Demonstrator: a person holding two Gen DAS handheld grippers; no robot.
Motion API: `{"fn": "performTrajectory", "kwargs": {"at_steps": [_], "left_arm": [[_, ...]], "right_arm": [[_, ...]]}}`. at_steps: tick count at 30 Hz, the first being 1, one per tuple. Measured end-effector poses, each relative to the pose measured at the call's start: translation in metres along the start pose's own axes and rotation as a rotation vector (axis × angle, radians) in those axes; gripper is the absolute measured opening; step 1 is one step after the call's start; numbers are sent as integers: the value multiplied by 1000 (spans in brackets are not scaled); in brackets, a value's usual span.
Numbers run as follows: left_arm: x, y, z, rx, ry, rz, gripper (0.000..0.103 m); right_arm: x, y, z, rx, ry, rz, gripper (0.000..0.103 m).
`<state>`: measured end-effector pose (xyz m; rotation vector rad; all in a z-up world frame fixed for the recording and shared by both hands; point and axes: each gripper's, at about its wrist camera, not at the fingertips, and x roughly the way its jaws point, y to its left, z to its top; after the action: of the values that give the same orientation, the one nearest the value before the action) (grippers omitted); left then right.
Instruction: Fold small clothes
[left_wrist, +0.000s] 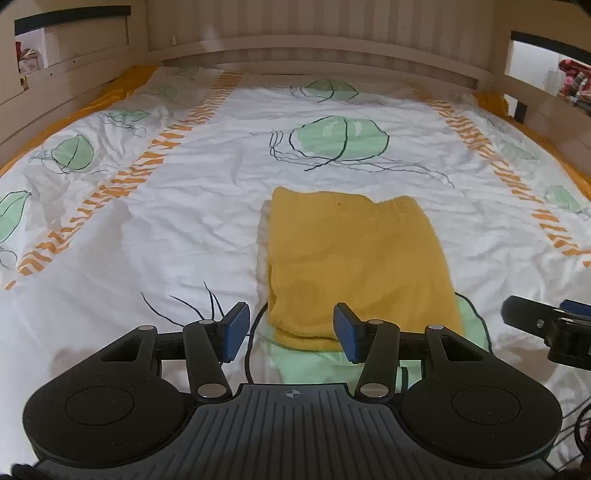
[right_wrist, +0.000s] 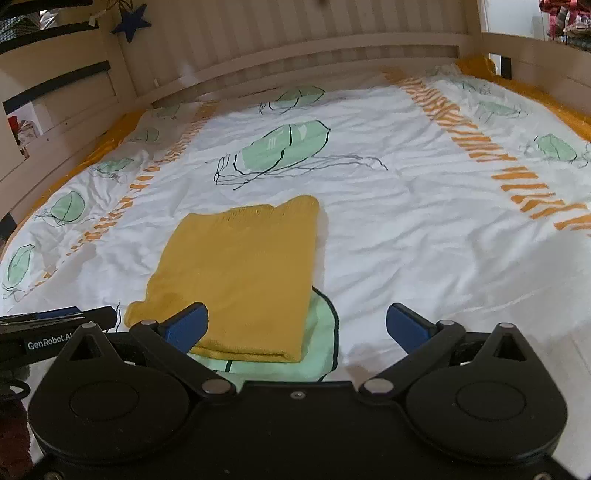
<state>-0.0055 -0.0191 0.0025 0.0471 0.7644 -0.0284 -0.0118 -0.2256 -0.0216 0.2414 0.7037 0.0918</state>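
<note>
Nearest to you, your left gripper (left_wrist: 291, 332) hangs just above the bed's near edge, its blue fingers apart and holding nothing. The near left corner of the yellow knitted garment (left_wrist: 354, 258) sits in the gap between them. Your right gripper (right_wrist: 297, 326) hovers beside it, fingers spread wider still and equally empty, with the garment's near right corner just ahead of its left finger (right_wrist: 186, 325).

The garment lies flat on the bedcover (right_wrist: 424, 240), close to the near edge and roughly midway between the bed's two sides. It forms a tidy rectangle with doubled layers showing along its near edge, so it looks already folded at least once (how many layers it holds cannot be told). Its ribbed hem points toward the far end of the bed.

Beyond it the cover runs on, white with green leaf prints (left_wrist: 340, 140) and orange striped bands (right_wrist: 480, 147), to the wooden slatted headboard (left_wrist: 314, 40) at the far end.

You seem to be either between folds or just finished with this piece. If another fold is wanted, lower both grippers onto the near corners, close on all layers together, and carry that edge toward the ribbed hem, keeping both sides level.
</note>
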Motion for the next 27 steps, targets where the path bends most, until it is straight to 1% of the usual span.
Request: {"fn": "performTrajectory", "kwargs": {"at_steps": [18,27], "left_arm": [[6,-4,-1,7,33,-4,49],[10,-2,-2,-7,53,-8,48]], "right_arm": [[11,4,-1,-16,47,-3,102],[14,6,0,-12,65,-1,102]]}}
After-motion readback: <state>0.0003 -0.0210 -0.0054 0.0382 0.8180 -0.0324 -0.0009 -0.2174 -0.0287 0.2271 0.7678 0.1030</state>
